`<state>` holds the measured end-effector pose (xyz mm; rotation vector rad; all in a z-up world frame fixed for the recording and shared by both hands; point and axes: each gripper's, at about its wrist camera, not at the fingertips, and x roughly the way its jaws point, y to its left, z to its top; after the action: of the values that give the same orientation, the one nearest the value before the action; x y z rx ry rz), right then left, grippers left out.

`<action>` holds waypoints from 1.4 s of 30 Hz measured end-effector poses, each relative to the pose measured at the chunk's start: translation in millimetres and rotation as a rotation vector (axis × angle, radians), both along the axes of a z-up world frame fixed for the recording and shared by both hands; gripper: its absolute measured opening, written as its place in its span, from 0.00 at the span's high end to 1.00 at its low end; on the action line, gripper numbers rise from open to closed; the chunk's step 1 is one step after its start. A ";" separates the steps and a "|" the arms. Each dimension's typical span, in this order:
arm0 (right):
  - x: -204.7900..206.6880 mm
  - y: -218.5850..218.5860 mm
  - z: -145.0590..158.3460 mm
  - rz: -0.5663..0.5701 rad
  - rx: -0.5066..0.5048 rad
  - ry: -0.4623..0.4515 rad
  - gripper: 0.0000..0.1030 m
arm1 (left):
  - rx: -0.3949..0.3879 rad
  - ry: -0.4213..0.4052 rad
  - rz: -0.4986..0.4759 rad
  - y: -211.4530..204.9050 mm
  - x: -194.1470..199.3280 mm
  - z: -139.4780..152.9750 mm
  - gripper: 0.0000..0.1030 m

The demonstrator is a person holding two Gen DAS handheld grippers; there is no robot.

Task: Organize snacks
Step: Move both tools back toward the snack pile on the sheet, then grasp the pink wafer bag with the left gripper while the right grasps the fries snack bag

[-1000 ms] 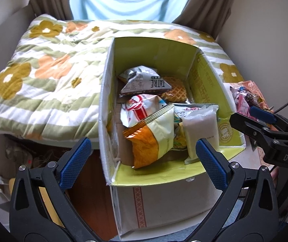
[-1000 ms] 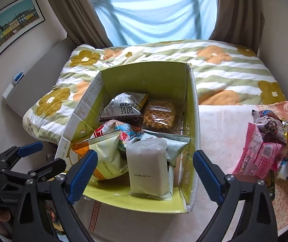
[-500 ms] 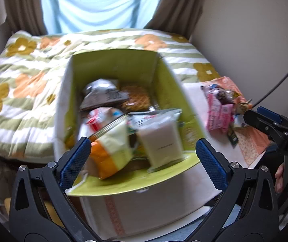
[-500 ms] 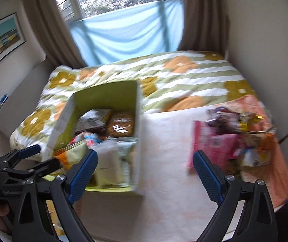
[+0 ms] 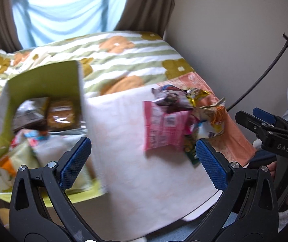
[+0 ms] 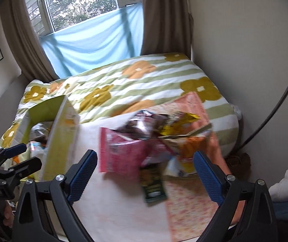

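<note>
A green-lined cardboard box (image 5: 43, 80) with several snack packs inside stands at the left; it also shows in the right wrist view (image 6: 61, 141). A loose pile of snacks lies to its right on a pale cloth: a pink pack (image 5: 164, 125) (image 6: 121, 151), a dark purple pack (image 6: 142, 127), a gold pack (image 6: 176, 123), an orange bag (image 6: 192, 147) and a dark green packet (image 6: 153, 183). My left gripper (image 5: 142, 159) is open and empty, over the cloth between box and pile. My right gripper (image 6: 144, 173) is open and empty, just in front of the pile.
A flowered green-striped quilt (image 6: 144, 80) covers the bed behind. A wall (image 6: 244, 50) with a black cable (image 6: 275, 104) is on the right. An orange patterned cloth (image 6: 188, 199) lies under the pile. Curtains and a window are at the back.
Both grippers have swung to the right, away from over the box and toward the snack pile. Both stay open and empty. The views are motion-blurred.
</note>
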<state>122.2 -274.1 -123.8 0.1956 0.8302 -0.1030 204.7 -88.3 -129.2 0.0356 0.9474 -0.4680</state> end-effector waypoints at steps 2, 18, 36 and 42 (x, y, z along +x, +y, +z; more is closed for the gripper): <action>1.0 -18.0 -6.0 0.001 0.001 0.000 0.01 | 0.015 0.021 0.008 -20.8 5.8 -10.8 0.00; 28.6 -76.3 -87.2 0.100 0.055 0.066 0.01 | 0.114 0.172 -0.015 -106.2 58.5 -121.4 0.00; 44.7 -72.4 -126.8 0.037 0.047 0.087 0.01 | 0.079 0.198 -0.084 -113.3 84.4 -159.6 0.05; 49.1 -70.9 -128.6 0.001 0.035 0.095 0.01 | 0.052 0.197 -0.136 -111.7 77.7 -156.2 0.20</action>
<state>171.3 -345.0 -252.4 0.2247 0.9268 -0.0969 282.4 -200.0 -285.4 0.1028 1.1551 -0.5803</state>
